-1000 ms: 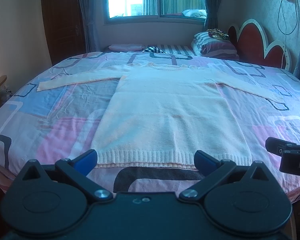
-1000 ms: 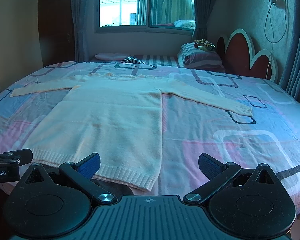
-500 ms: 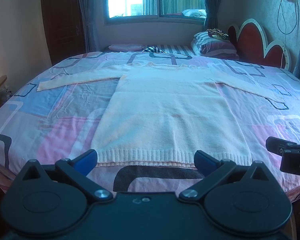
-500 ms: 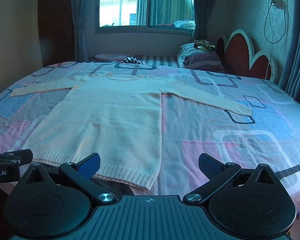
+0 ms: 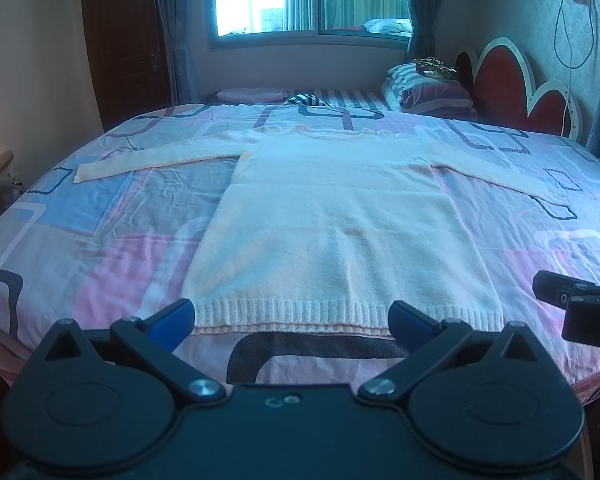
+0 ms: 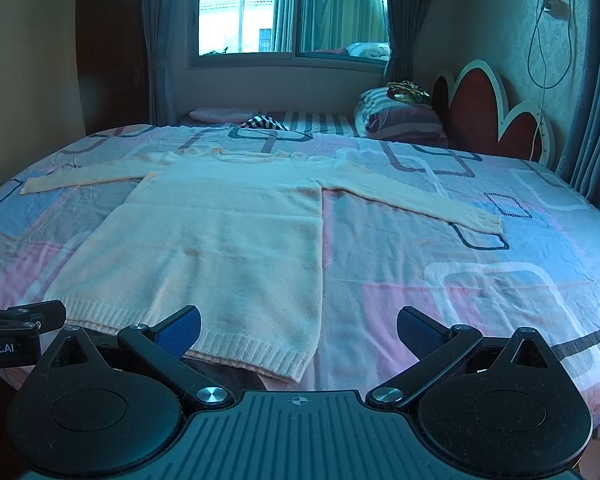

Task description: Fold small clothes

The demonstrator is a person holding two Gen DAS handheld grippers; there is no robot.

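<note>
Sweater, cream ribbed-hem knit [image 5: 340, 232], lies flat and face up on the bed with the pink, blue and grey patterned sheet [image 5: 100, 232], landmark for all positions below. Neck points toward the window side of the bed, hem sits at the near edge, both sleeves spread out to either side. No fold made yet; judged at the very start, with sleeves, sides and body all left to fold.

Striped pillow stack [image 6: 400, 120] rests at the far right end of the bed, beside the red scalloped headboard [image 6: 496, 120].

Containers: none visible.

Left gripper [image 5: 292, 318] hovers just off the near edge of the bed, over the hem; jaws spread wide, holding nothing. Right gripper [image 6: 298, 330] hovers at the same edge, by the sweater's right hem corner; jaws likewise wide apart, empty.
</note>
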